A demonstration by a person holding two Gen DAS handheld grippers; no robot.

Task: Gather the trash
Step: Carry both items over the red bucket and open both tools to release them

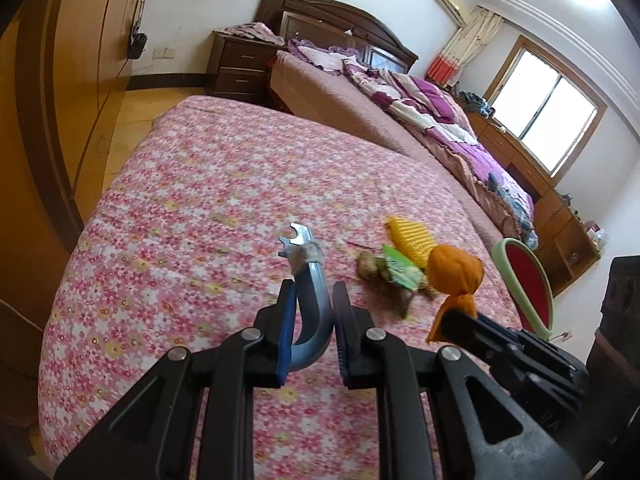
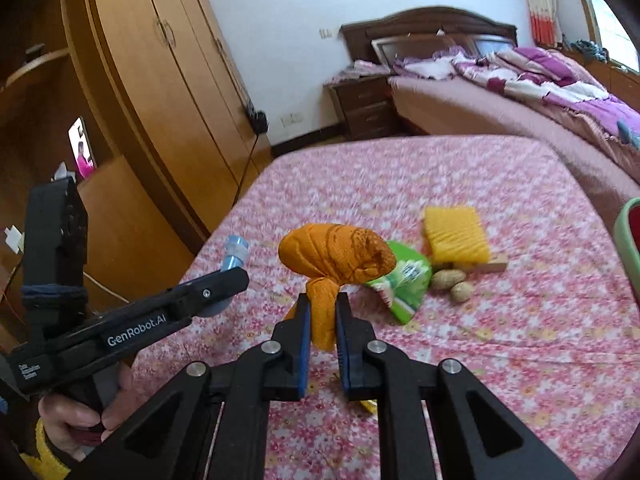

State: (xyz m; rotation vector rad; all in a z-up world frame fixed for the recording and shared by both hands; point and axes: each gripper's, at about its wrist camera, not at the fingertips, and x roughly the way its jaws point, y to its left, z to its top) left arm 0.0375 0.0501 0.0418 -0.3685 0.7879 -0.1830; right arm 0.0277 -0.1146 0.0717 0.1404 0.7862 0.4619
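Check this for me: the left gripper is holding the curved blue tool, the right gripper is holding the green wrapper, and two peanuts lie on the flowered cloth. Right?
Not quite. The right gripper is shut on the orange cloth bundle, not the green wrapper, which lies on the flowered cloth. The right wrist view shows it. The rest holds.

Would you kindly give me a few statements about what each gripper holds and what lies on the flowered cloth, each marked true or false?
1. The right gripper is shut on the orange cloth bundle. True.
2. The left gripper is empty. False: it grips a curved blue tool.
3. Two peanuts lie beside the green wrapper. True.
4. The yellow sponge is held by the fingers. False: it lies on the flowered cloth.
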